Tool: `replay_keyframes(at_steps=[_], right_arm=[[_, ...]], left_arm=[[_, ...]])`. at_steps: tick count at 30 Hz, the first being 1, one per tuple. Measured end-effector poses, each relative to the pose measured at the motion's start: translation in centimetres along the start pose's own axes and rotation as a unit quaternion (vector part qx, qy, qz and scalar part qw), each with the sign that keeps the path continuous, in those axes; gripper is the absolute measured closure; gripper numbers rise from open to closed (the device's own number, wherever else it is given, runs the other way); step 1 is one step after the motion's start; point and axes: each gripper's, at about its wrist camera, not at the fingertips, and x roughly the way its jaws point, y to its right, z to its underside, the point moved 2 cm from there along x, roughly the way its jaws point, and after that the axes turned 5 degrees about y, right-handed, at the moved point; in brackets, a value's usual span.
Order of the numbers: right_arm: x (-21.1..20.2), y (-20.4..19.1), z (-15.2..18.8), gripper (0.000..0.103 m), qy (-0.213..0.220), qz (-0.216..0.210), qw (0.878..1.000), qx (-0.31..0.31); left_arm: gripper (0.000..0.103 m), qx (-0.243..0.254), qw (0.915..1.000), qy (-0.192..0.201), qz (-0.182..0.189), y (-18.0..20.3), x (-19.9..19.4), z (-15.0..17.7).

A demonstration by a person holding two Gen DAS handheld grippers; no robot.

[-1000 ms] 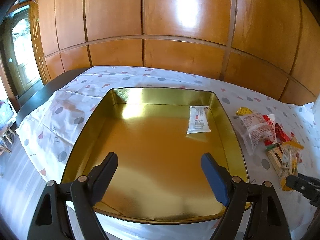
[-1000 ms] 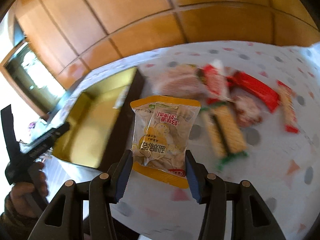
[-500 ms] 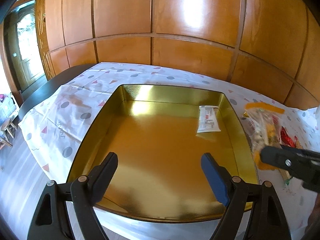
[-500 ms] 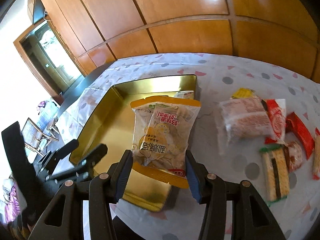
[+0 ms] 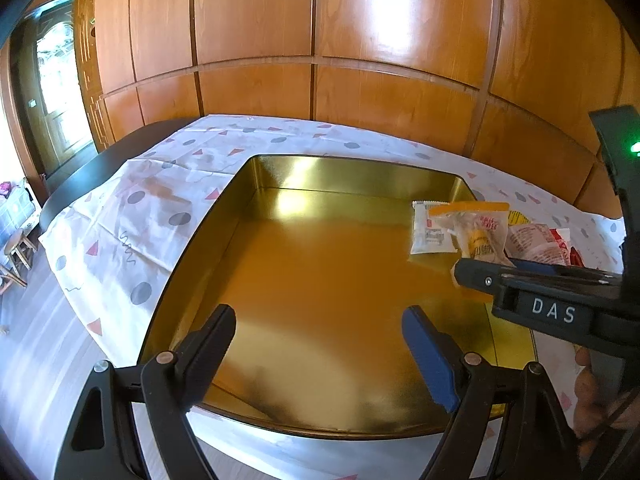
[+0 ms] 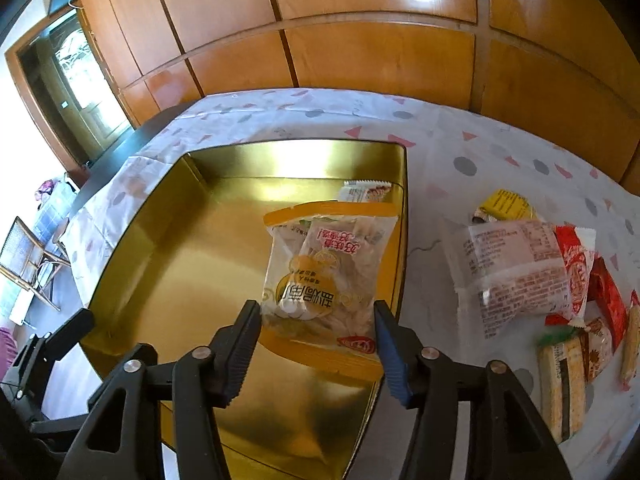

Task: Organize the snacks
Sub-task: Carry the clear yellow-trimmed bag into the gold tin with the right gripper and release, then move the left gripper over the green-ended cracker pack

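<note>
Table cover: white cloth with grey dots and pink triangles (image 5: 120, 216), spread over a dark table.
Left gripper: black two-finger tool (image 5: 320, 340) with one blue pad, jaws spread wide, nothing between them; it hangs over the near end of the tin.
Tin: shallow rectangular gold metal tray (image 6: 152, 236), lying on the cloth.
White packet: small white wrapped snack (image 5: 430, 232), flat on the tin floor at the far right corner.
Right gripper: black two-finger tool (image 6: 318, 334), jaws opening, with the yellow packet between them; its pads look to be at the packet's edges, though contact is hard to judge.
Yellow packet: clear snack pouch with orange-yellow borders (image 6: 328, 276), above the tin's right side, just inside its right wall.
Loose snacks: pile of red, clear and yellow wrapped snacks (image 6: 532, 272), on the cloth right of the tin, apart from it.
</note>
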Motion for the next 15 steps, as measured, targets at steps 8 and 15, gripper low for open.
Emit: replay_keyframes(at_steps=[8,15], right_arm=[[-2.4,0.7,0.6,0.041,0.046,-0.012,0.999,0.01],[-4.6,1.7,1.4,0.041,0.072,-0.006,0.997,0.024]], left_arm=[[0.017,0.002,1.0,-0.001,0.0,0.2,0.1,0.0],[0.017,0.011,0.9999,0.003,0.001,0.9,-0.4,0.0]])
